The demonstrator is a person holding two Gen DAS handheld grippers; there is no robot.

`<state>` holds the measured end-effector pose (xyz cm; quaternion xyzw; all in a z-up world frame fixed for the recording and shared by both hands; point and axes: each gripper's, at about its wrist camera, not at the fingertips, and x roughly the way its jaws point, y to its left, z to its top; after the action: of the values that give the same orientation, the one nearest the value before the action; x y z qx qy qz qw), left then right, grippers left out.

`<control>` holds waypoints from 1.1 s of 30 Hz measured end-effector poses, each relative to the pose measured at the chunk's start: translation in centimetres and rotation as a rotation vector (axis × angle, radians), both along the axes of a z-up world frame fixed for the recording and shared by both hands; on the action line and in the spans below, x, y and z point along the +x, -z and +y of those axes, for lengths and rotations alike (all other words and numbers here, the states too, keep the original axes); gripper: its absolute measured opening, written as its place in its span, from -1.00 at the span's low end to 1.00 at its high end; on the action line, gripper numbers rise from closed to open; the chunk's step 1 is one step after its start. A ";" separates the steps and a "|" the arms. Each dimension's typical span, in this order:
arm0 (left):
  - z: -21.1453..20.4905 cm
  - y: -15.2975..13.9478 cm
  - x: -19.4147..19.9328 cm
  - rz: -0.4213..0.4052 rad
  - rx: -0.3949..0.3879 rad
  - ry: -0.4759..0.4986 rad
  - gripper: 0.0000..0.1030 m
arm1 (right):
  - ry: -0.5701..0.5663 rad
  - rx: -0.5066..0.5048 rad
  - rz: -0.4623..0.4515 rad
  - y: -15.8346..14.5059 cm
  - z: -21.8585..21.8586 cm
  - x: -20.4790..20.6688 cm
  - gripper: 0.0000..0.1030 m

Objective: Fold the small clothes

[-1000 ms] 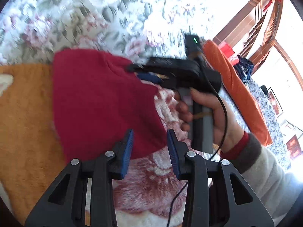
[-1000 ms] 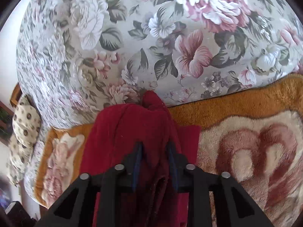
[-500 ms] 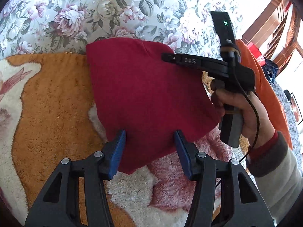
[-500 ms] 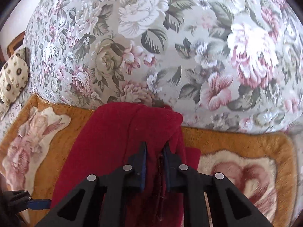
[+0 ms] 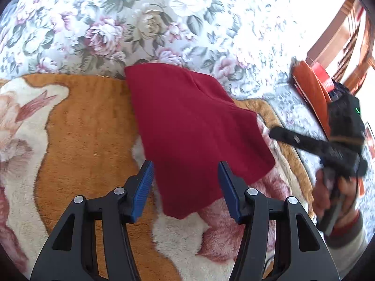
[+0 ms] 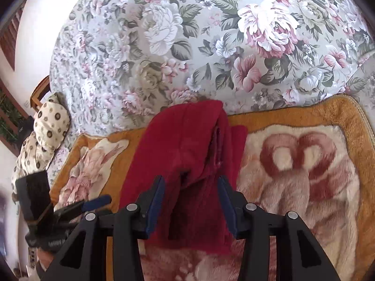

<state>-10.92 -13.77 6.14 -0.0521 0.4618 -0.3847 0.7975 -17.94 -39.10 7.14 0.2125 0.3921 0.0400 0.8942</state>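
A floral quilt [image 5: 145, 23] fills the far half of both views, from 9 round to 3 o'clock. In front of it lies an orange and cream plush blanket [image 5: 77, 126], which takes up the near half.

On the blanket, its far end touching the quilt, lies the red garment [image 5: 192, 126], folded over on itself. In the left wrist view it is a smooth slab running from 12 o'clock down to centre; in the right wrist view a doubled edge and an open seam show along its right side, with a lower layer sticking out at 1 o'clock.

The left gripper [image 5: 186, 185] is wide open and holds nothing; its near hem sits between the fingers. The right gripper [image 6: 191, 201] is likewise spread wide and empty, straddling the near end of the cloth. Whether either set of pads touches the fabric, I cannot tell.

The garment looks like soft fleece: light, limp, and likely to cling to the plush beneath and not slide. It should fold without fuss but sag if lifted at one point. The best hold would be the two near corners, pinching both layers together.
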 end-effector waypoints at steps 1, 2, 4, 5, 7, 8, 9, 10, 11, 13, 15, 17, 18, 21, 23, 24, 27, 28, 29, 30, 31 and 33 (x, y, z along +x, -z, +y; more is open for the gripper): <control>0.0 0.1 0.1 0.007 0.002 -0.008 0.07 | -0.021 0.008 -0.009 0.1 0.7 -0.5 -0.12; -0.1 0.3 0.0 0.013 0.005 -0.007 0.07 | -0.041 0.013 -0.012 0.3 1.4 -0.7 -0.12; -0.7 0.4 -0.2 0.009 0.017 0.004 0.07 | -0.080 -0.017 0.016 1.7 3.2 0.0 -0.12; -0.8 0.4 -0.5 0.005 0.022 0.012 0.07 | -0.091 -0.042 0.041 2.6 3.8 0.3 -0.39; -1.2 0.5 -0.6 0.003 0.028 0.030 0.07 | -0.084 -0.091 0.055 3.1 4.3 0.3 -0.87; -1.3 0.4 -0.8 -0.001 0.030 0.041 0.07 | -0.080 -0.109 0.025 2.5 4.3 -0.2 -0.87; -1.4 0.3 -1.0 -0.008 0.032 0.054 0.07 | -0.073 -0.134 0.004 1.9 4.2 -0.7 -0.87; -1.5 0.2 -1.2 -0.020 0.035 0.064 0.07 | -0.058 -0.169 -0.003 1.4 4.1 -1.2 -0.87; -1.7 0.3 -1.3 -0.026 0.041 0.069 0.07 | -0.045 -0.184 0.012 1.4 3.7 -1.3 -0.87; -2.3 0.7 -1.2 -0.019 0.055 0.077 0.07 | -0.031 -0.167 0.072 3.1 3.2 -1.1 -0.87; -2.5 0.9 -1.0 -0.010 0.053 0.072 0.07 | -0.061 -0.160 0.126 5.3 3.7 -0.7 -0.87; -2.5 0.8 -1.0 -0.007 0.046 0.067 0.07 | -0.055 -0.177 0.123 5.6 4.2 -0.8 -0.86; -2.5 0.8 -1.0 -0.012 0.042 0.066 0.07 | -0.043 -0.159 0.114 5.2 3.9 -1.0 -0.85; -2.4 0.5 -1.1 -0.030 0.036 0.049 0.07 | 0.011 -0.059 0.093 3.2 2.3 -2.1 -0.78; -2.5 0.4 -1.0 -0.031 0.025 0.041 0.07 | 0.039 -0.067 0.030 1.2 2.1 -2.8 -0.77; -2.7 0.3 -0.9 -0.032 0.023 0.038 0.07 | 0.054 -0.093 0.001 0.2 2.3 -2.9 -0.77; -3.1 0.4 -0.9 -0.050 0.045 0.021 0.11 | 0.042 -0.199 -0.025 -1.4 3.8 -1.1 -0.77; -3.3 0.5 -0.8 -0.057 0.056 0.014 0.11 | 0.033 -0.224 -0.024 -1.5 4.3 -0.2 -0.77; -3.4 0.6 -0.7 -0.060 0.069 0.007 0.11 | 0.025 -0.246 -0.024 -1.4 4.7 0.7 -0.77; -3.5 0.7 -0.6 -0.062 0.077 -0.001 0.11 | 0.024 -0.258 -0.019 -1.2 4.7 1.6 -0.77; -3.7 0.8 -0.5 -0.063 0.083 -0.010 0.11 | 0.028 -0.270 -0.013 -0.9 4.7 2.3 -0.78; -3.9 1.1 -0.3 -0.061 0.094 -0.015 0.11 | 0.042 -0.284 -0.005 -0.3 4.4 3.5 -0.78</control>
<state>-11.19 -17.66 5.07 -0.0062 0.4544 -0.3580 0.8157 -14.49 -34.75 7.43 0.0920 0.3872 -0.0341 0.9168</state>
